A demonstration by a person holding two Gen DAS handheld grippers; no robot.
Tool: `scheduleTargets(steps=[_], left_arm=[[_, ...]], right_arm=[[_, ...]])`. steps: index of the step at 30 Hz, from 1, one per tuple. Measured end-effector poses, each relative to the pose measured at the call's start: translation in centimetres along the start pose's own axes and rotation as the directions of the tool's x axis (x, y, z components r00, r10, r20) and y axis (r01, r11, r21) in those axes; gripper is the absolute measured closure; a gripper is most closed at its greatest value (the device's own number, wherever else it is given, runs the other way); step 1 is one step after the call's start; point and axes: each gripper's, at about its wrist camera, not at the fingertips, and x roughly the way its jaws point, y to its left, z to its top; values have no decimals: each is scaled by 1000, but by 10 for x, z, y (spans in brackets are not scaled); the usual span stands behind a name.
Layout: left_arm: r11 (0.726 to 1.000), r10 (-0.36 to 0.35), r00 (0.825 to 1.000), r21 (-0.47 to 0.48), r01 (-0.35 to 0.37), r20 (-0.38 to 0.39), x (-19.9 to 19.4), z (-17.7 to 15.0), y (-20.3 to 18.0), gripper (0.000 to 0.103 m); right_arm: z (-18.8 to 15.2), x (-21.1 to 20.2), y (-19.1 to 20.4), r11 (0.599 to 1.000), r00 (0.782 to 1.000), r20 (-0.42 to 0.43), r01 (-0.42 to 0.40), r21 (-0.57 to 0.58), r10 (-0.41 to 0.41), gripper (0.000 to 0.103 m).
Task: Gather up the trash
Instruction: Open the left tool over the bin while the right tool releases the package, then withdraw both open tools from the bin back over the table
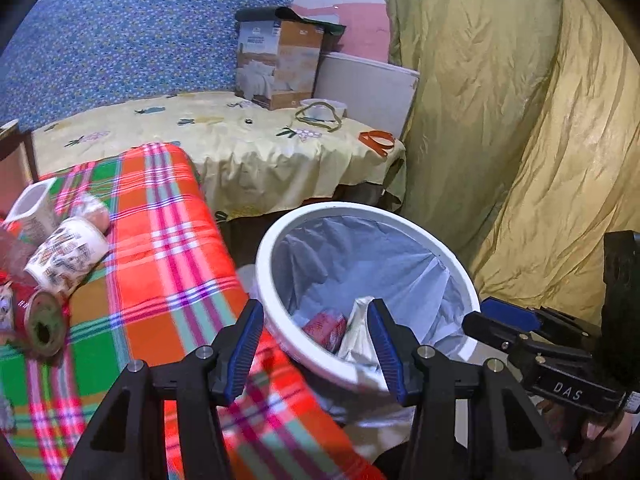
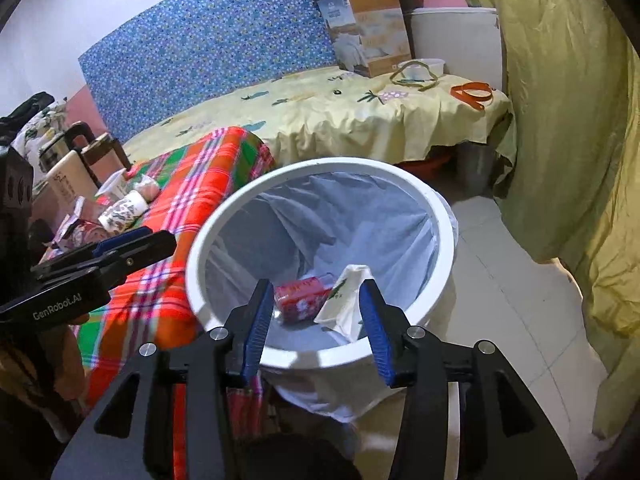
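A white trash bin with a pale blue liner stands beside a table under a plaid cloth. At its bottom lie a red can and a white carton. My right gripper hangs open over the bin's near rim, nothing between its pads. My left gripper is open too, over the table edge and bin rim. On the cloth to the left lie a patterned paper cup, a white cup and a red can.
Behind the bin is a bed with a yellow sheet, bearing a cardboard box and an orange strap. A yellow-green curtain fills the right side. Pale floor tiles lie right of the bin. A kettle stands far left.
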Motion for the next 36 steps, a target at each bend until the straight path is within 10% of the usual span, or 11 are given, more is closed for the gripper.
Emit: scheduleTargets(steps=[16,36], left_arm=[[982,170,983,-96,-164,65,-103,-52,42,49],[912,376,920,-216,-347,112,-212,-119,68,49]], right_arm=[[-16,-9,71,978,983,-12,-184,-99,184,56],[-47,-46,146,904,939,-25,-337,-263,343,55]])
